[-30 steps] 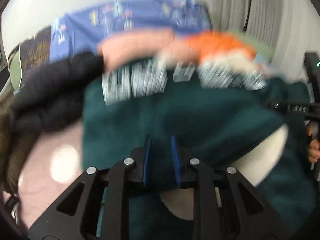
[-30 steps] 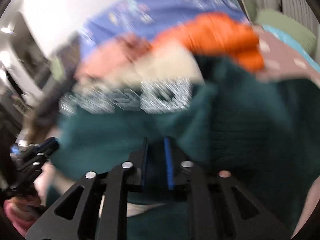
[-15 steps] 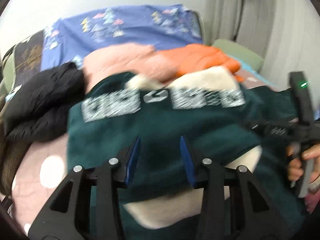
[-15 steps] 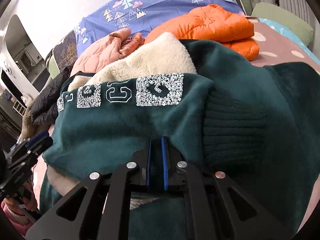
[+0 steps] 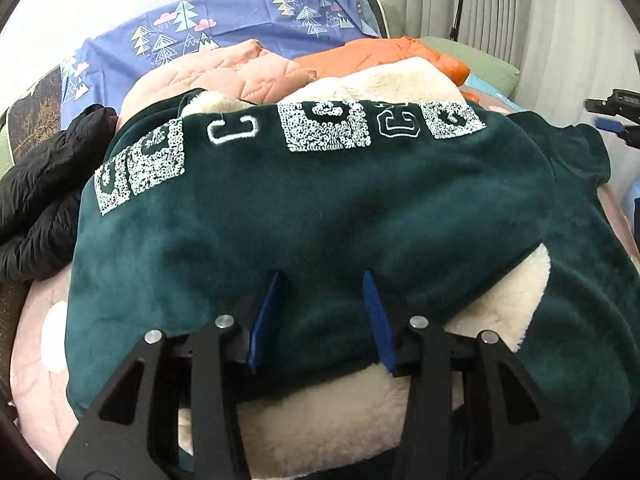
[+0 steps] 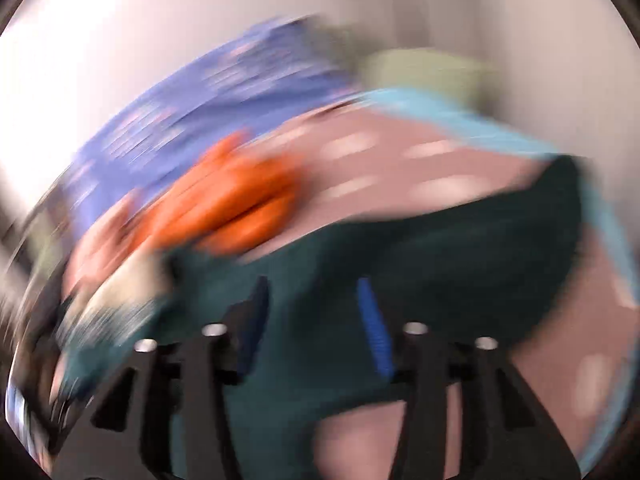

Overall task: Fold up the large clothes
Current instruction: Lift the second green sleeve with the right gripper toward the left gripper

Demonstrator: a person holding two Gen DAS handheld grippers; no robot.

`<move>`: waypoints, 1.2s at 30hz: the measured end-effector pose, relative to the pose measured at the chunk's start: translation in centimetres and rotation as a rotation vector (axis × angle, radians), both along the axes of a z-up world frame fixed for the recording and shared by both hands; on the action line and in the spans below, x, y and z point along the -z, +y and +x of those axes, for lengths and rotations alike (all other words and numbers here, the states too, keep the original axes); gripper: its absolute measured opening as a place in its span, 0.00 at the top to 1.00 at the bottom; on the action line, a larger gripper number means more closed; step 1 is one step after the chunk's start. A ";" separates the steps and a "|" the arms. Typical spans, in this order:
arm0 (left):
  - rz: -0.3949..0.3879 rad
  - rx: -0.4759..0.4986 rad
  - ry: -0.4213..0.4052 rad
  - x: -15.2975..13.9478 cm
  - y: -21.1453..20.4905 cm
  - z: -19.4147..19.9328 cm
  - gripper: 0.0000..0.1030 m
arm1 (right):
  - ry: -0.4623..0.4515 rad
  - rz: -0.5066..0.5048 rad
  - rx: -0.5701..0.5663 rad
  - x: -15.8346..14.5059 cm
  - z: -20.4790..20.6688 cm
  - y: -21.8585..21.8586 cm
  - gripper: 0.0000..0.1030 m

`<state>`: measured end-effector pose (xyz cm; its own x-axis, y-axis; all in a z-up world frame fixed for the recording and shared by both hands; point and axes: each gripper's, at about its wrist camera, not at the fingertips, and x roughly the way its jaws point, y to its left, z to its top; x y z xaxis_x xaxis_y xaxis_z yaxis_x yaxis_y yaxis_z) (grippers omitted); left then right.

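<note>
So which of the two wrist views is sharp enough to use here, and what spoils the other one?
Left wrist view: sharp, evenly lit; the green fleece and its white lettering read clearly, with fisheye bending only at the edges. Right wrist view: heavy motion blur smears the orange jacket and bedding into streaks; only the right gripper stays fairly crisp.

Dark green fleece jacket (image 5: 320, 208) w/ cream sherpa lining lay spread across the bed, folded over on itself so the lining showed at the near edge & at the top by the collar. A row of white sequin squares & stitched "C" letters ran along its far side. Surface mostly smooth, slightly humped. In the right wrist view it (image 6: 400, 264) was a blurred green mass.
</note>
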<state>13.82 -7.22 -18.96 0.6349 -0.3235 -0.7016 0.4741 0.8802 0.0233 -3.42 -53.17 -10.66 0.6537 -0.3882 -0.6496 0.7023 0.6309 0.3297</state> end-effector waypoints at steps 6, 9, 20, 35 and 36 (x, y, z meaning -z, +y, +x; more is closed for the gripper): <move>-0.007 0.002 -0.003 -0.2 0.1 0.2 0.57 | 0.060 0.207 0.314 5.7 -4.6 -13.1 0.31; -0.008 0.003 -0.002 -0.3 0.1 0.3 0.57 | -0.043 0.344 0.304 8.6 -4.8 -15.2 0.31; -0.028 0.013 0.001 -0.5 0.3 0.4 0.57 | -0.238 0.184 0.199 2.2 -3.5 -11.7 0.90; -0.256 0.016 -0.073 -6.7 6.7 -2.1 0.33 | -0.250 -0.161 -0.874 -4.3 11.2 30.9 0.87; -0.266 0.013 -0.077 -6.9 7.2 -2.4 0.32 | -0.182 -0.163 -0.913 -2.7 12.3 32.4 0.85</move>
